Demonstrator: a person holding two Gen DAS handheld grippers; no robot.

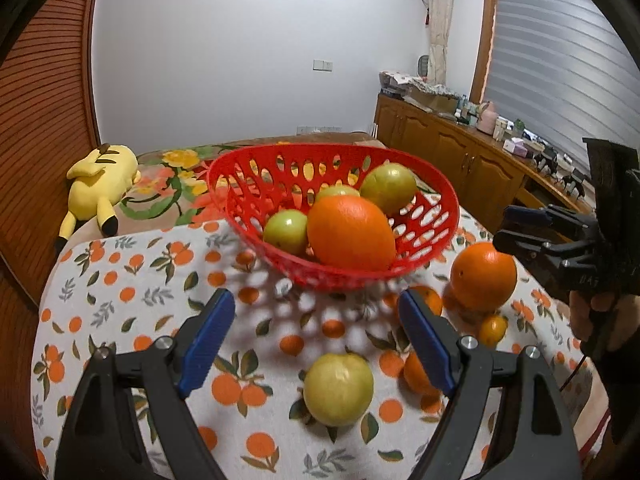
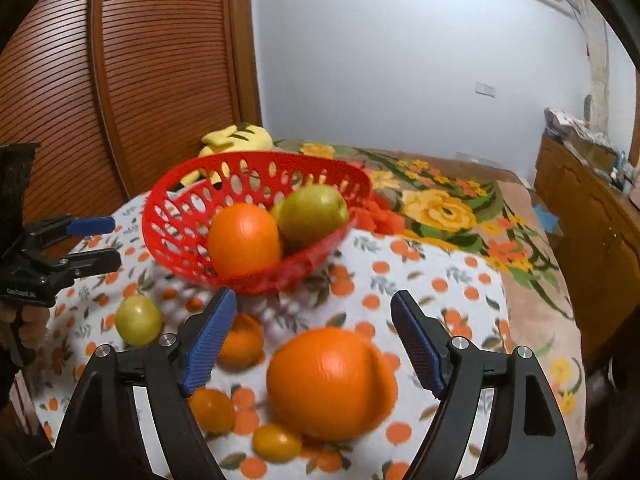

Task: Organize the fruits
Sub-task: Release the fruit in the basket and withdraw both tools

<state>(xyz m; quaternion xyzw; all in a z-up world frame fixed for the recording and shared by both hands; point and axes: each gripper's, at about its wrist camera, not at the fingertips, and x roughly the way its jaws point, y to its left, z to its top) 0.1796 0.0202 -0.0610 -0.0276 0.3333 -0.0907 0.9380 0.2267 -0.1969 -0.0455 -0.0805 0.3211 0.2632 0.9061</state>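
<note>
A red basket [image 1: 332,148] [image 2: 260,156] on the orange-print tablecloth holds a large orange [image 1: 352,232] [image 2: 244,240] and three green fruits [image 1: 390,188]. My left gripper [image 1: 316,304] is open, and a loose green fruit [image 1: 338,388] [image 2: 138,320] lies on the cloth between its blue pads without touching them. My right gripper [image 2: 313,300] is open around a second big orange [image 2: 330,384] [image 1: 484,276], which rests on the cloth clear of the pads. Three small oranges [image 2: 242,340] [image 2: 212,410] [image 2: 276,442] lie near it. Each gripper also shows at the edge of the other's view.
A yellow plush toy [image 1: 100,184] lies on a floral blanket [image 2: 440,208] behind the table. A wooden cabinet [image 1: 460,160] crowded with small items runs along the right wall, and slatted wooden doors [image 2: 140,80] stand at the left. The table's right edge [image 2: 504,300] is close.
</note>
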